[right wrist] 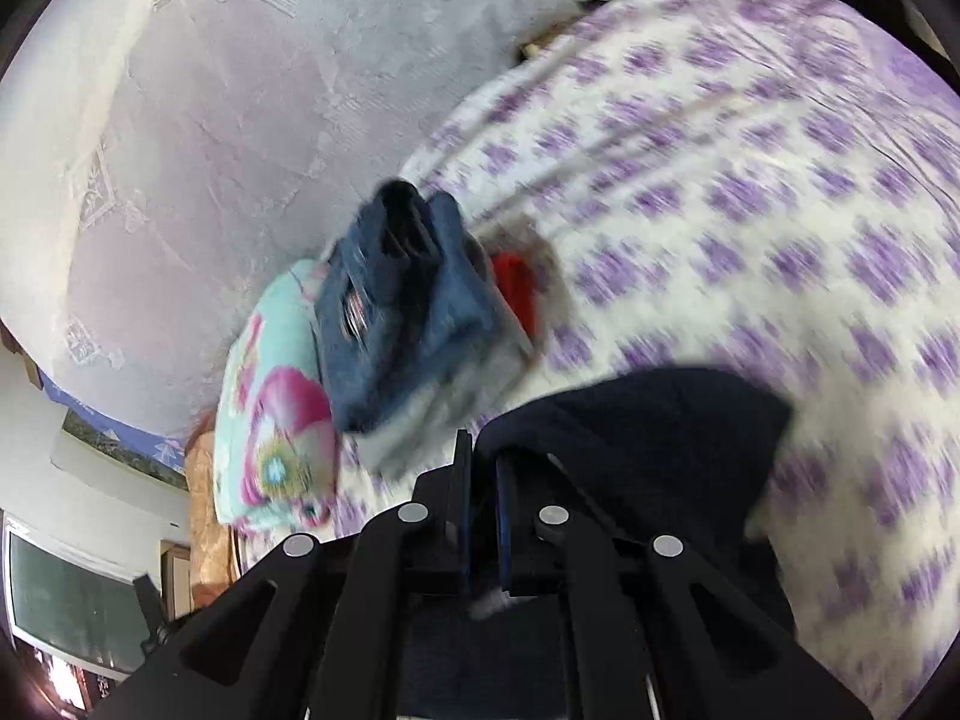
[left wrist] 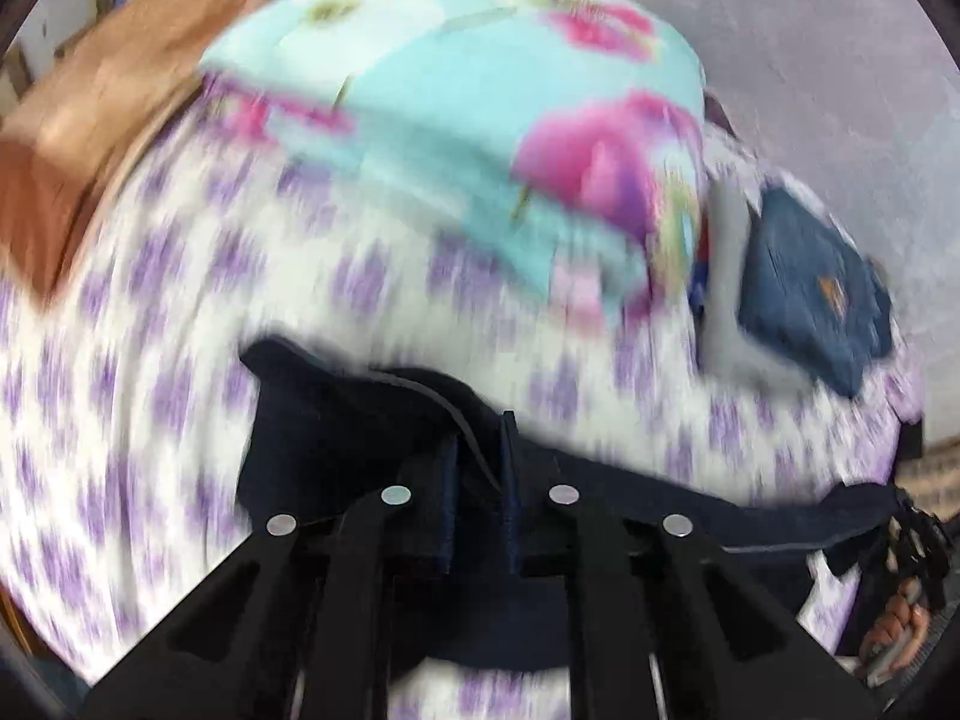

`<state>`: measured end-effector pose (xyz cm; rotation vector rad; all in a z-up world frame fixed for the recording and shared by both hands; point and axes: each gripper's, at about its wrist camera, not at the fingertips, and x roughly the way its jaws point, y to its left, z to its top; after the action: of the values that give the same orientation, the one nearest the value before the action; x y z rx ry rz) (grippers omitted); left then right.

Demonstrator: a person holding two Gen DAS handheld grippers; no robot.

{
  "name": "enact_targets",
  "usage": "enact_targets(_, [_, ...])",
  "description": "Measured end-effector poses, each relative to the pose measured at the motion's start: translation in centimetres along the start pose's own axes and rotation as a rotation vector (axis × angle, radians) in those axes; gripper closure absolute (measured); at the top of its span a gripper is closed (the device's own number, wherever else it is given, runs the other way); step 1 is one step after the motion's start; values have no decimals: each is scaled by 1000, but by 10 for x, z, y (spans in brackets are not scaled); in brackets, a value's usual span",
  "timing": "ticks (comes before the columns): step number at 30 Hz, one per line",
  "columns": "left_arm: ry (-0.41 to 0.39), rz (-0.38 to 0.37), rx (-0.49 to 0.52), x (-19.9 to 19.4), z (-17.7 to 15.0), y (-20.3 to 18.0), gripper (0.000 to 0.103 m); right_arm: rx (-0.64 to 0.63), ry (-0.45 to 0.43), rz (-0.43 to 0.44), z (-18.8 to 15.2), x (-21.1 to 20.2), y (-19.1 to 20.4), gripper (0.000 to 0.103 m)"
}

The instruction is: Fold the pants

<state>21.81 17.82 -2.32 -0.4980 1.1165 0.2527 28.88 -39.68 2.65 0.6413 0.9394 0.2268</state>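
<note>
Between each hand-held gripper's (left wrist: 480,468) closed jaws (both views blurred): navy pants (left wrist: 336,396)

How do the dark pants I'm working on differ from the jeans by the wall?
The dark pants are navy, nearly black; the jeans are lighter blue denim. The pants hang loose, clamped in the left gripper; the jeans sit folded on a small stack, untouched. The pants lie mid-bed; the jeans rest beside the floral pillow. Both are on the purple-patterned bedsheet.
</note>
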Motion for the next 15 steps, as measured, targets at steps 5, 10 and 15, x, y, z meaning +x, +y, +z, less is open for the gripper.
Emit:
enact_targets(5, [98, 73, -28, 27, 27, -5, 48, -38, -20, -324, 17, 27, -6, 24])
enact_targets(10, [-52, 217, 244, -5, -34, -2, 24, -203, 41, -445, -28, 10, -41, 23])
enact_targets(15, [-63, 343, 330, -16, -99, 41, 16, -159, 153, -520, -85, -8, -103, 23])
